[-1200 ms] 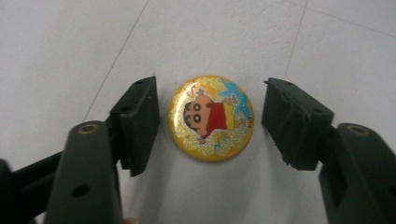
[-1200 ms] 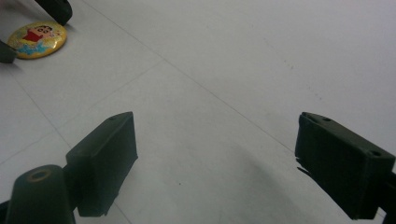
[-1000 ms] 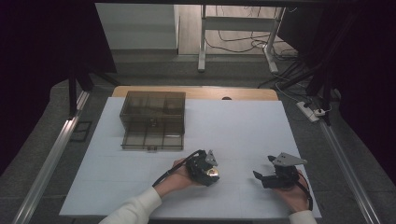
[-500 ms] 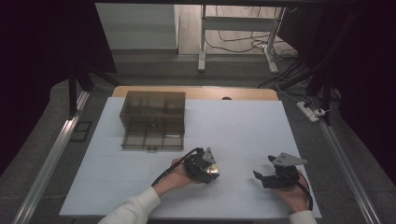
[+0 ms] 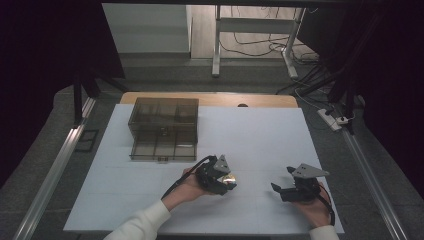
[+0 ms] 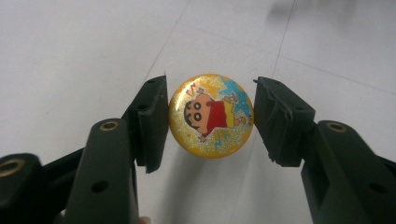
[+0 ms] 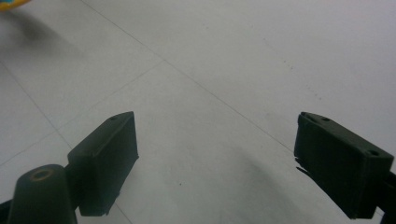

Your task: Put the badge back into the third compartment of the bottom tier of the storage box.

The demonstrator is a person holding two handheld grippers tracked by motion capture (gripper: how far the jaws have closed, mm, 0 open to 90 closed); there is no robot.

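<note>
A round gold glitter badge [image 6: 211, 115] with a cartoon child on it sits between the black pads of my left gripper [image 6: 210, 122], which is shut on it, one pad against each side. It hangs just above the white table, casting a shadow below. In the high view the left gripper [image 5: 226, 181] holds the badge [image 5: 230, 180] at the front middle of the table. My right gripper [image 5: 281, 184] rests to the right near the front edge. Its jaws [image 7: 215, 154] stand wide open with only bare table between them. A yellow sliver of the badge [image 7: 11, 3] shows at the top left.
A smoky translucent compartment box [image 5: 163, 127] with a lid stands at the back left of the white table [image 5: 260, 135]. Metal rails run along both sides of the table. Cables and a power strip [image 5: 334, 119] lie on the floor at the right.
</note>
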